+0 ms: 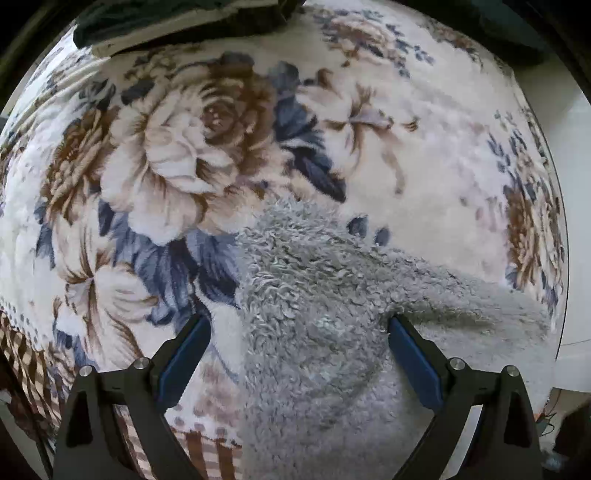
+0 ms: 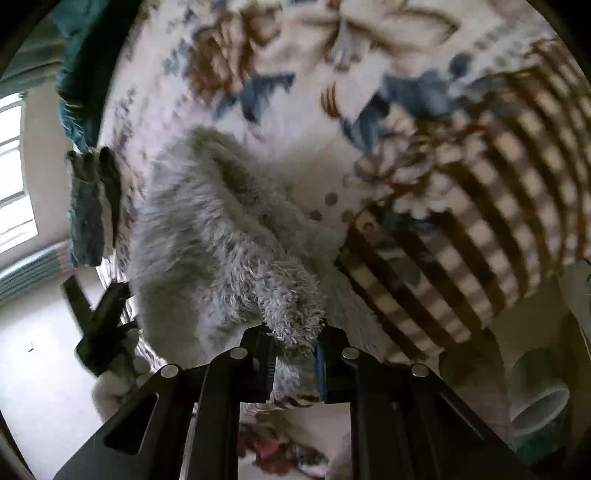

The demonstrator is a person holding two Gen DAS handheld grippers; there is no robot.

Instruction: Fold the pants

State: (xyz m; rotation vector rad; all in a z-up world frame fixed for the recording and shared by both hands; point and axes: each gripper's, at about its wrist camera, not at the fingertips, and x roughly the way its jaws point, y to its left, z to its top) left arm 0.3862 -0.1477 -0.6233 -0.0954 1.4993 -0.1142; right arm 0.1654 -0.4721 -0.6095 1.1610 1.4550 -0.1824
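Note:
The pants (image 1: 314, 314) are fluffy grey fleece, lying on a floral blanket (image 1: 177, 155). In the left wrist view my left gripper (image 1: 297, 328) is open, its blue-padded fingers (image 1: 184, 354) spread wide over the fleece, with nothing between them. In the right wrist view the pants (image 2: 221, 229) run up from the lower middle as a long grey heap. My right gripper (image 2: 295, 350) is shut on a bunch of the grey fleece and holds it lifted near the blanket's edge. The other gripper (image 2: 103, 317) shows dark and blurred at the left edge of the pants.
A dark green cloth (image 1: 177, 22) lies at the blanket's far edge. A folded blue-grey item (image 2: 92, 206) sits at the bed's left side. The blanket's brown checked border (image 2: 480, 221) hangs over the edge. A pale bucket (image 2: 539, 410) stands on the floor at the right.

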